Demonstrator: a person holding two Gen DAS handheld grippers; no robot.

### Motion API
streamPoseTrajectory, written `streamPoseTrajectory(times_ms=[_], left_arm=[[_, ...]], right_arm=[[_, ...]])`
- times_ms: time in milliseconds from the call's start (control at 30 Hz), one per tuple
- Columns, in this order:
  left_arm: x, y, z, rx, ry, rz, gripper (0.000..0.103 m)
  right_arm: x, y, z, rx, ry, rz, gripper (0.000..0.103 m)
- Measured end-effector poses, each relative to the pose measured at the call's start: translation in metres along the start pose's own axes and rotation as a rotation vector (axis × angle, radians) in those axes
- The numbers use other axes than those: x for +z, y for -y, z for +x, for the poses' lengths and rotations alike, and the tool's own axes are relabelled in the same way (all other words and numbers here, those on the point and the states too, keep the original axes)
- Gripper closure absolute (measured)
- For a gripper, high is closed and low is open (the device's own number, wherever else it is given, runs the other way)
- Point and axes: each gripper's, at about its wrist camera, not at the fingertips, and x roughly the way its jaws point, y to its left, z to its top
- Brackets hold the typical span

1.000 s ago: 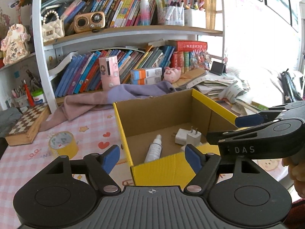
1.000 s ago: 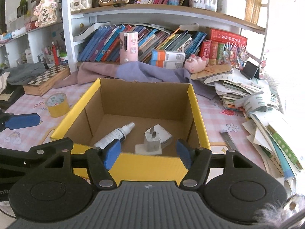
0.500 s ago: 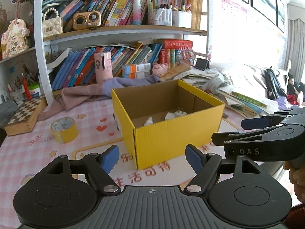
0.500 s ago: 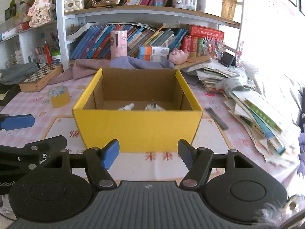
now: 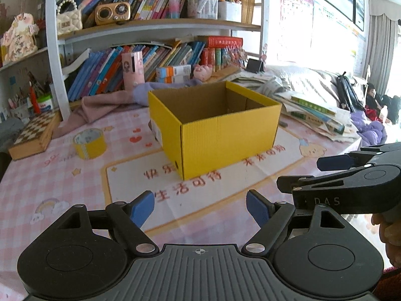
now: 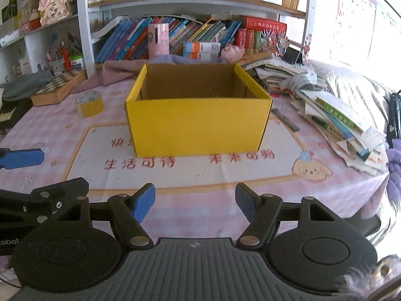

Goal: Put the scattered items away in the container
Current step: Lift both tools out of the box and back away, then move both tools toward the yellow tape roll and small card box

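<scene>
**Both Grippers Held Clear of the Yellow Box**

The yellow cardboard box (image 6: 198,123) was seen standing upright and open-topped on the pink checked tablecloth (image 6: 250,188), near the middle of the table. Its inside was largely hidden by the near wall in both views, so its contents could not be made out.

The left gripper (image 5: 200,207) was held well back from the box, its blue-padded fingers (image 5: 141,208) spread apart with nothing between them. The right gripper (image 6: 195,202) was likewise held short of the box, its fingers (image 6: 142,202) set wide and empty. In the left wrist view the right gripper was seen from the side at the right edge, again with a gap between its blue tips.

A roll of yellow tape (image 6: 89,104) was seen lying on the cloth to the left of the box, apart from it. A chessboard case (image 6: 60,87) was placed farther left, and a dark flat strip (image 6: 285,123) lay just right of the box. Stacked papers and books (image 6: 335,115) were piled along the right side.
</scene>
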Motion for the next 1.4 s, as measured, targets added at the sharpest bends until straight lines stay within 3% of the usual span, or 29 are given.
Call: streamPoseTrajectory(times_ms=[333,867,1400], left_arm=[[-0.017,-0.019,-0.016,0.039,-0.035,-0.029,0.020],[-0.040,-0.072,-0.045,0.194,-0.054,-0.145,0.019],[-0.034,-0.110,-0.039,0.282,-0.044,-0.177,0.019]], right_arm=[[-0.007,-0.025,-0.003,0.038,-0.034,-0.017,0.031],[-0.001,-0.097,0.011,0.195,-0.063,-0.162,0.028],[0.026,-0.138,0.039,0.273,-0.029,-0.222,0.029]])
